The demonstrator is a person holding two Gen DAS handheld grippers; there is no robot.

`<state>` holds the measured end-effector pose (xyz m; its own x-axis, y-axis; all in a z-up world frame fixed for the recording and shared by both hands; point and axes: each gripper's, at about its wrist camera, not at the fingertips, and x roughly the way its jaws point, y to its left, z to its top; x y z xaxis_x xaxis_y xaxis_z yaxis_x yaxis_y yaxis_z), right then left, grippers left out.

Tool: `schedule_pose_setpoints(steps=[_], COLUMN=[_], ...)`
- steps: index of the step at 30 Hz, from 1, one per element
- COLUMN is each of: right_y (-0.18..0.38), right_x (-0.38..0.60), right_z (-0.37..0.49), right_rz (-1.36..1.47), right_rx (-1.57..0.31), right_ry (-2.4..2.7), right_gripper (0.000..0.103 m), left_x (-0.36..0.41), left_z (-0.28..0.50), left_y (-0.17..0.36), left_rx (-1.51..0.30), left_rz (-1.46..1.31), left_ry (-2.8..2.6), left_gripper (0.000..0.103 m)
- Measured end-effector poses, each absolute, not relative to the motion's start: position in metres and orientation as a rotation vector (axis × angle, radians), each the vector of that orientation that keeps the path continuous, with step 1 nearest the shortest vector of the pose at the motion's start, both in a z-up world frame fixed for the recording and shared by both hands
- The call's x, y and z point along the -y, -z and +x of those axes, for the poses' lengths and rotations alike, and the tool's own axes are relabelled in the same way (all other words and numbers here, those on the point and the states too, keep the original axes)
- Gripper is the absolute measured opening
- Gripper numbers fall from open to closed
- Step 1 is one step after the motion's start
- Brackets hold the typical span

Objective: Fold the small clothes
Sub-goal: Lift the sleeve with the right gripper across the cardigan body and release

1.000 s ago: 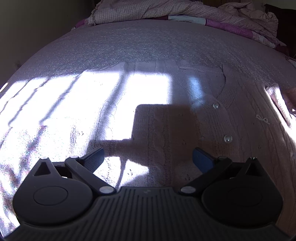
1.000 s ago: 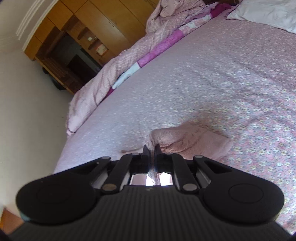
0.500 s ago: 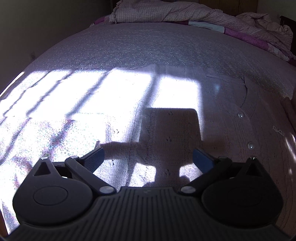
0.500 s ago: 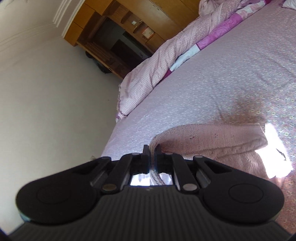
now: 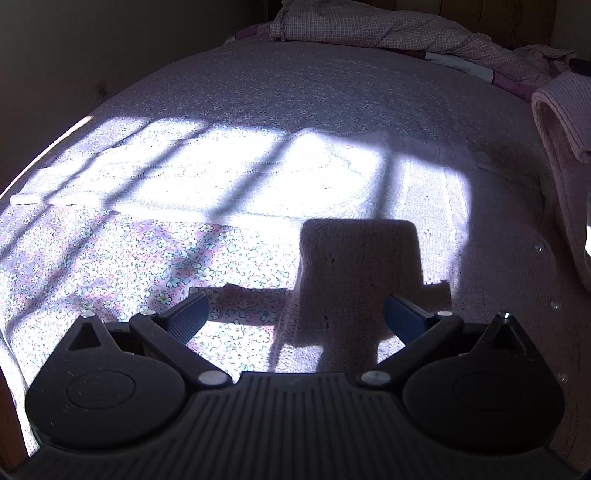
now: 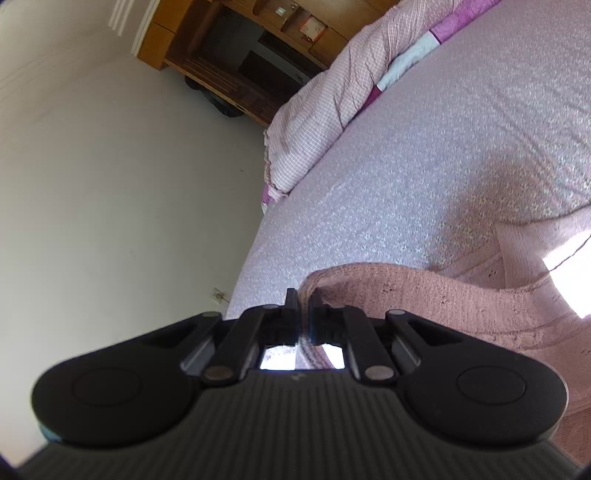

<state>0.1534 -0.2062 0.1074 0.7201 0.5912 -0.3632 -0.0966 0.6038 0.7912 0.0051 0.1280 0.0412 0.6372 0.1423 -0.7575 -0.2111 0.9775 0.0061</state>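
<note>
A small pink knitted cardigan [image 5: 369,192] with clear buttons lies flat on the floral bed sheet [image 5: 110,258], partly in sunlight. My left gripper [image 5: 295,317] is open and empty, hovering over the cardigan's left edge near its hem. My right gripper [image 6: 303,306] is shut on the cardigan's sleeve [image 6: 424,295] and holds it lifted and curled over the garment. That lifted sleeve also shows at the right edge of the left wrist view [image 5: 561,122].
A crumpled pink checked quilt [image 5: 388,29] lies along the far side of the bed; it also shows in the right wrist view [image 6: 332,103]. A white wall [image 6: 110,184] and a wooden cabinet [image 6: 258,55] stand beyond the bed's edge.
My left gripper has shifted left, from over the buttons to the cardigan's left edge. My right gripper has carried the sleeve up and over towards the garment's middle.
</note>
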Motion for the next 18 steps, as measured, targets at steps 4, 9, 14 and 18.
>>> schedule_pose_setpoints(steps=[4,9,14,18], right_y=[-0.068,-0.03,-0.016,-0.02], right_x=[0.18,0.153,0.139,0.139], right_z=[0.17,0.18,0.181,0.178], right_rz=[0.812,0.749,0.691,0.622], right_rx=[-0.763,-0.856,-0.895,-0.876], right_ry=[-0.42,-0.41,-0.395,-0.387], right_gripper=[0.008,0.008,0.011,0.012], left_x=[-0.139,-0.142,-0.14,-0.137], left_z=[0.004,0.007,0.016,0.022], left_y=[-0.036,-0.031,-0.031,-0.034], left_rx=[-0.865,-0.872,-0.869,-0.858], left_rz=[-0.09,-0.089,-0.081,-0.075], left_ry=[-0.21,-0.213,-0.205,-0.184], left_gripper=[0.103,0.103,0.103,0.103])
